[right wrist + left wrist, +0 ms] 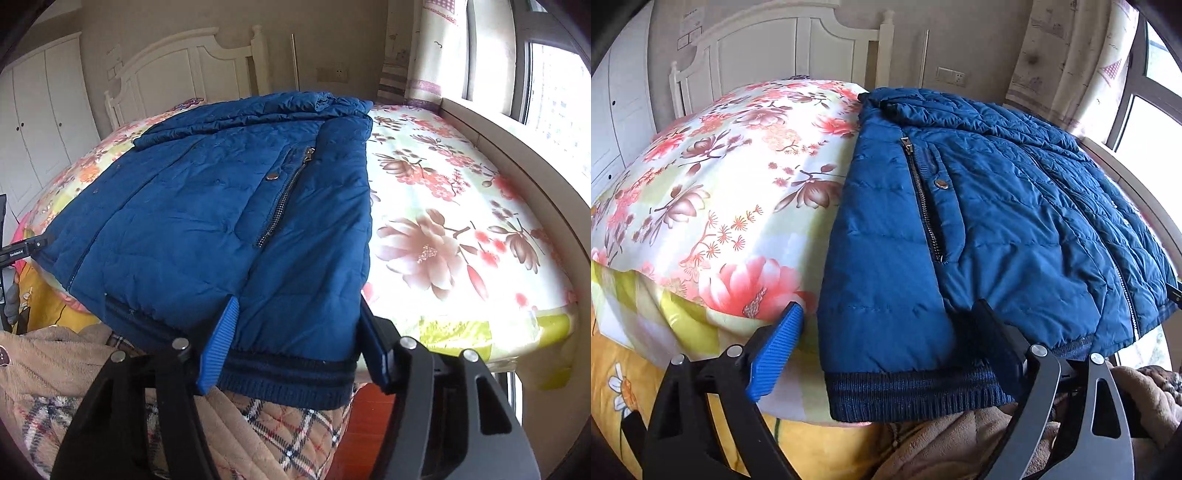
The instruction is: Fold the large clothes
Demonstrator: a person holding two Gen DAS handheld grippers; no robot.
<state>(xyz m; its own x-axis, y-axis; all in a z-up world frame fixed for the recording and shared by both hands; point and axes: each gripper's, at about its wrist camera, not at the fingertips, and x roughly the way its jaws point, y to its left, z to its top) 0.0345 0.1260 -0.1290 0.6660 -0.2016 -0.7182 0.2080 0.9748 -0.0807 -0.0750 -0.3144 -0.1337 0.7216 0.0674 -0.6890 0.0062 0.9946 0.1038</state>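
**On the bed: blue jacket at the near edge**

On the floral bedsheet (461, 206) lies the blue jacket (207, 206), hem overhanging. A plaid garment (236, 424) sits below. Left gripper (886, 347) and right gripper (295, 343) both stand wide apart, straddling the ribbed hem without pinching it.

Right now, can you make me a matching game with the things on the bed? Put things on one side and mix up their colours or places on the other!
Things:
1. puffy jacket
2. bed sheet
3. headboard
4. jacket hem

Colours or places:
A. white, standing at the far end of the bed
B. between the open fingers of the right gripper
C. blue, lying flat on the bed
D. covered in pink and brown flowers

Pairs: 1-C, 2-D, 3-A, 4-B
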